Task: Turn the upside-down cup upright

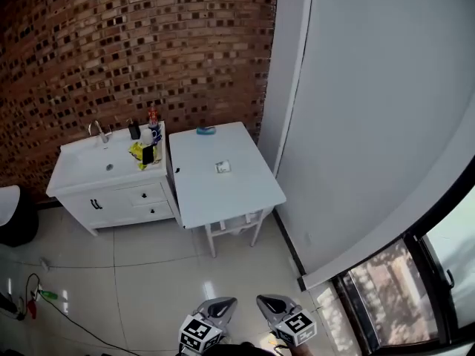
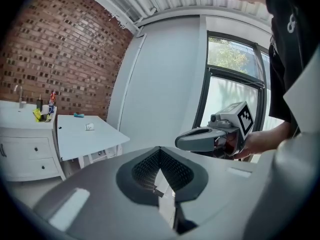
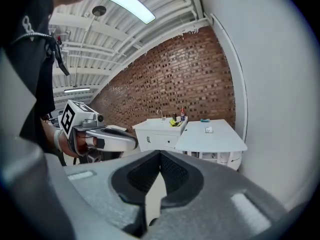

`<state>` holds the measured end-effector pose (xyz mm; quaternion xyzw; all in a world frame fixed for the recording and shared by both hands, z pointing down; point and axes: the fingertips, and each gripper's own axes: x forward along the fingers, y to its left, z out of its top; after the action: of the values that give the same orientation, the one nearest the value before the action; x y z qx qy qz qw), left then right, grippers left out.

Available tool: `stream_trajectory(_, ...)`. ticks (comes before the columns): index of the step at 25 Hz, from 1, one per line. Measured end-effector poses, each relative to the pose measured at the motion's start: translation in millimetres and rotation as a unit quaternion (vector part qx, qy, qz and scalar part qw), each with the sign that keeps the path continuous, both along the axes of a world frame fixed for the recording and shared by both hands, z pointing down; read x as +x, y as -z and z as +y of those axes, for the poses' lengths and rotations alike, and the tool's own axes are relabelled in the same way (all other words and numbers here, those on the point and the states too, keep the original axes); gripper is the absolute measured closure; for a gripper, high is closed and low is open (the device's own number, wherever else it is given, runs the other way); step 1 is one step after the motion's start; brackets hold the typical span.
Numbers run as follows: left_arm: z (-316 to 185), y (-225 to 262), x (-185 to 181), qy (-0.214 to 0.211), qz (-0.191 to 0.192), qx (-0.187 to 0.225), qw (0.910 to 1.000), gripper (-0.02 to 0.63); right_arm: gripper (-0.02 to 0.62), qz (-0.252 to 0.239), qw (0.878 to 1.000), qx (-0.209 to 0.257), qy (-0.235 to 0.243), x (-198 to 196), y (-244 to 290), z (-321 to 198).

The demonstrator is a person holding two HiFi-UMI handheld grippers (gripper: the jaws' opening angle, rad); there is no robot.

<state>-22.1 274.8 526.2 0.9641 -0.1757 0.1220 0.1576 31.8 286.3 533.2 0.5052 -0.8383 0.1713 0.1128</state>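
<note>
- Nothing of the task is done yet: I stand on the tiled floor well apart from the white table [image 1: 249, 191], and neither tool is anywhere near the cup.
- My left gripper [image 2: 160, 154] is clenched, its ribbed pads meeting at the tip with nothing between them.
- My right gripper [image 3: 160, 156] is clenched as well and empty. I hold both close to my body, side by side, tilted a little downward.
- The cup [image 1: 223, 167] I take to be the small pale thing near the middle of the table, alone on bare surface, well apart from the blue item [image 1: 205, 130] at the far edge.
- It is too small from here to tell which way up it sits, or its material.
- By my judgement everything is left: walk over, grasp it, flip it and set it down on its base.
</note>
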Motion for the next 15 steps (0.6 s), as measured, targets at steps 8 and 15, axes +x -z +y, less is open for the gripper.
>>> stream_trajectory(8, -67.2, 2.6, -32.0, 0.008, 0.008, -0.012, 0.9999, 0.591, 0.603, 0.008, 1.0, -0.02, -0.002, -30.7, 2.9, -54.0)
stream_trajectory(15, -105.3, 2.8, -55.1, 0.003, 0.01, -0.019, 0.9998, 0.591, 0.603, 0.019, 0.999, -0.029, -0.002, -45.9, 2.6, -89.8)
